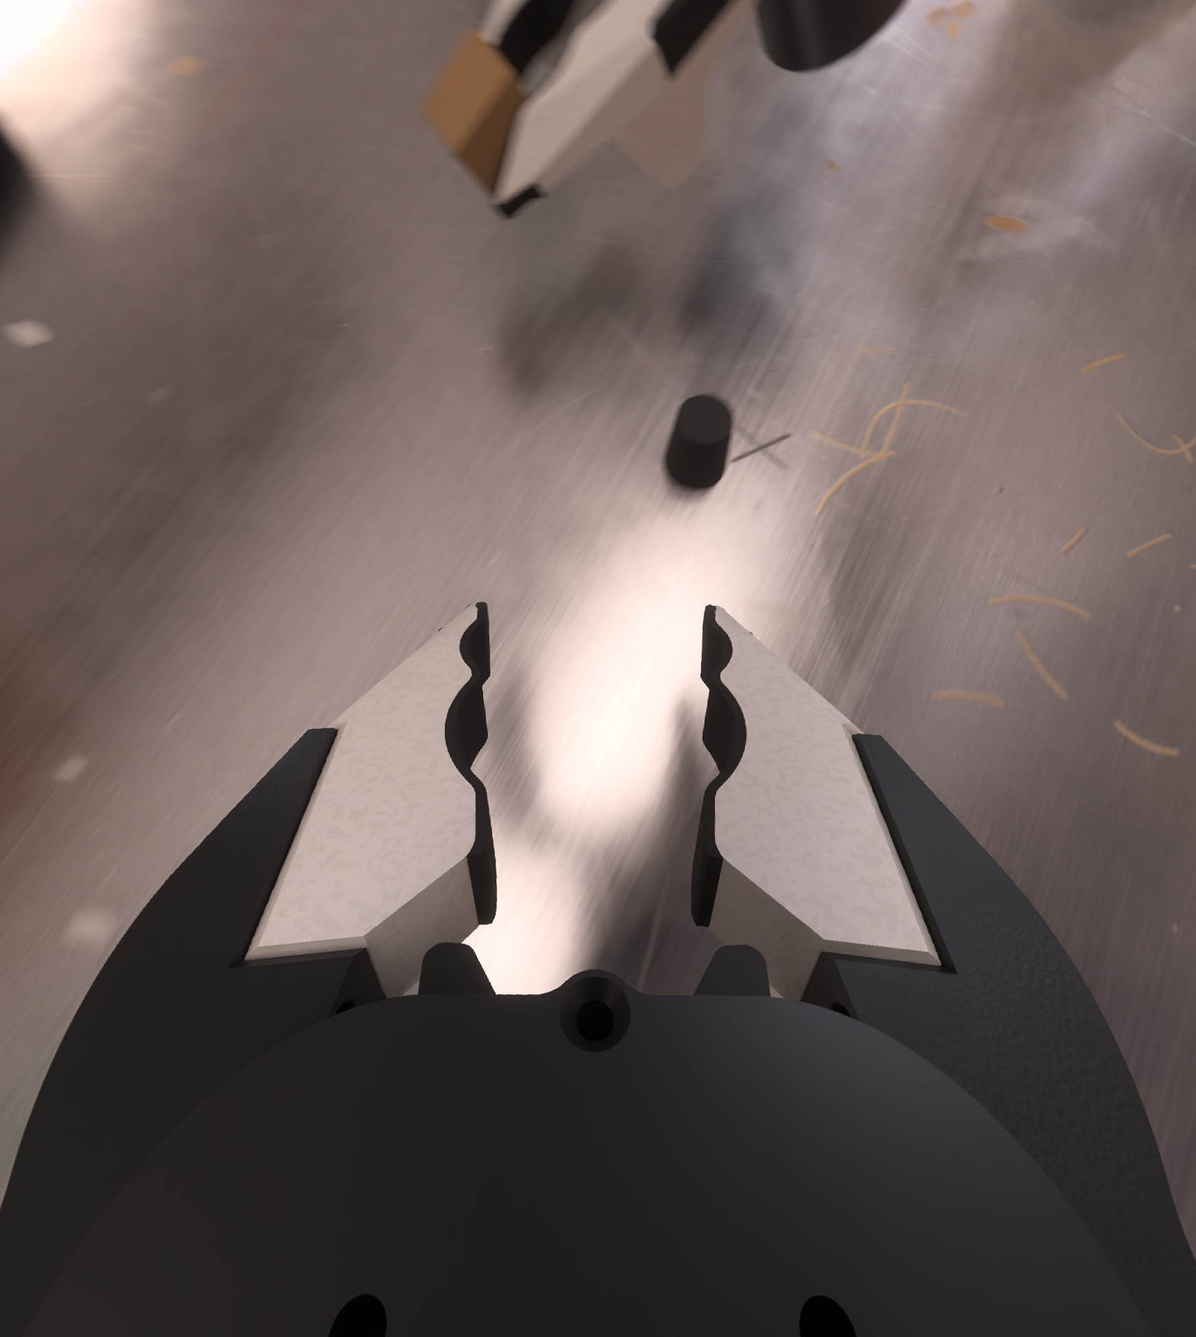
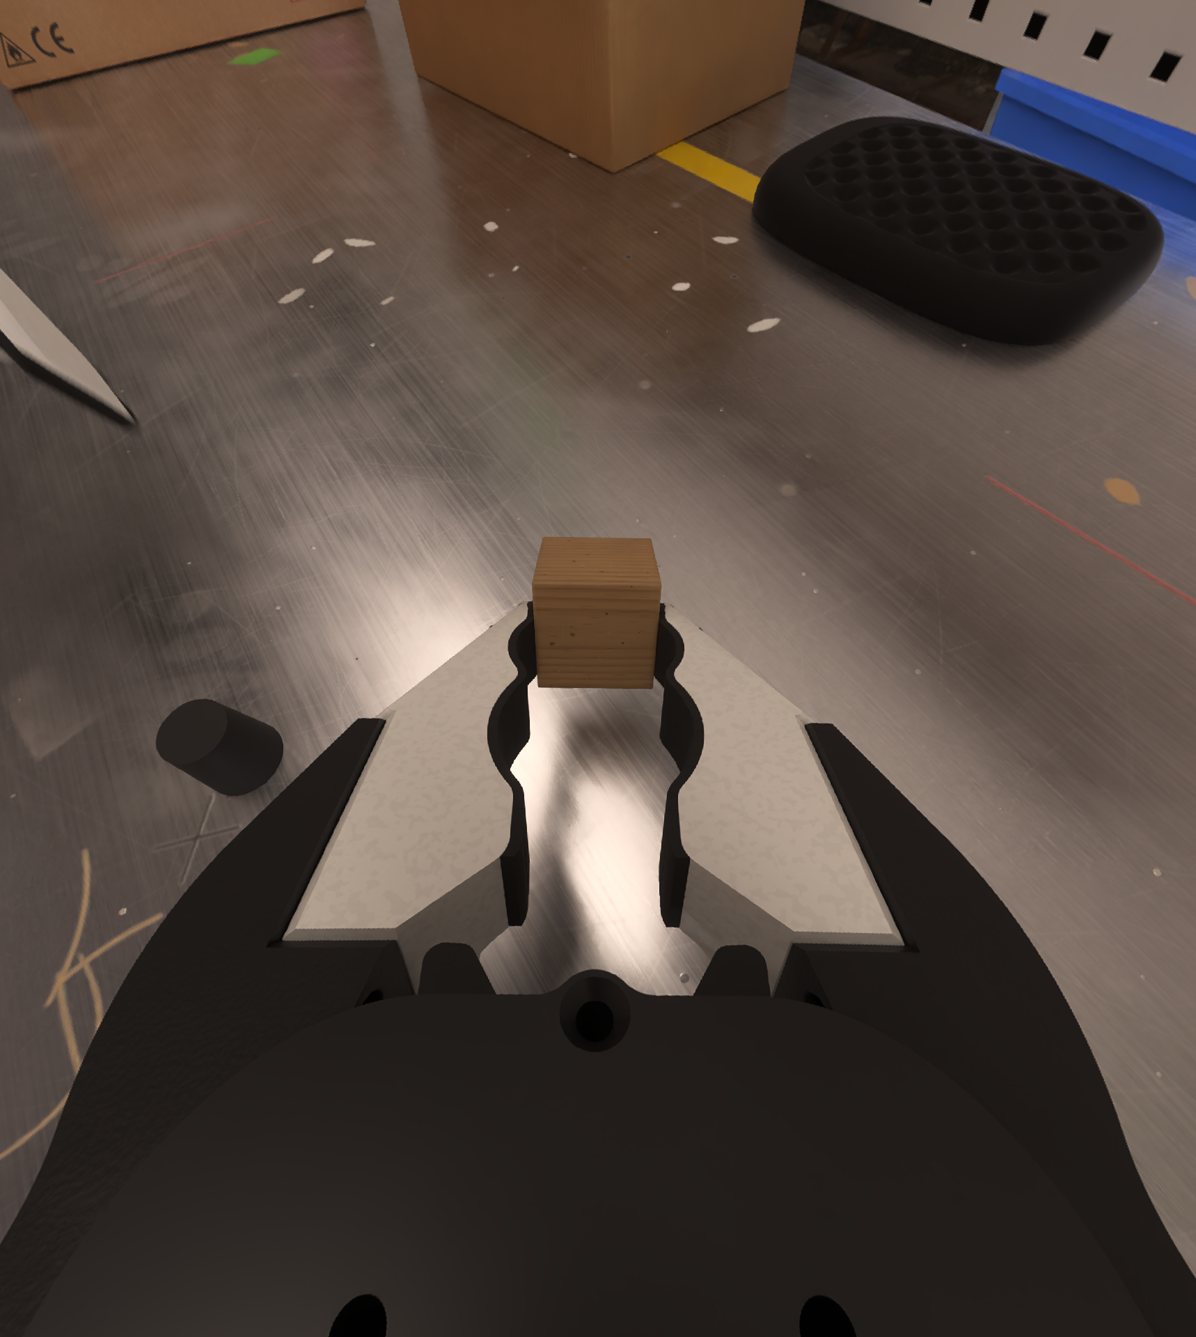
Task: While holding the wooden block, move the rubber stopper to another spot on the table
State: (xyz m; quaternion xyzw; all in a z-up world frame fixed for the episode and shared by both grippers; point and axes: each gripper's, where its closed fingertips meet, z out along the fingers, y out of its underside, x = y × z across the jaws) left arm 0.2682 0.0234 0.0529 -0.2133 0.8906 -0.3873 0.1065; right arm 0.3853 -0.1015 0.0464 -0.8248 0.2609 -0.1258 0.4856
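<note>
My right gripper (image 2: pixel 595 615) is shut on the wooden block (image 2: pixel 595 615), a small tan cube pinched between its fingertips above the metal table. The same block (image 1: pixel 472 119) and right gripper (image 1: pixel 508 137) show at the top of the left wrist view. The rubber stopper (image 1: pixel 698 448), a short black tapered plug, lies on its side on the table ahead of my left gripper (image 1: pixel 595 615), which is open and empty above the table. The stopper also shows in the right wrist view (image 2: pixel 219 745), low left of the right fingers. A left fingertip (image 2: pixel 38 347) shows at the left edge.
A black honeycomb pad (image 2: pixel 957 224) lies far right. Two cardboard boxes (image 2: pixel 602 65) stand at the back, beside a yellow floor stripe (image 2: pixel 711 170) and a blue bin (image 2: pixel 1130 137). Tan shavings (image 1: pixel 1043 651) and white flecks litter the brushed metal table (image 2: pixel 942 651).
</note>
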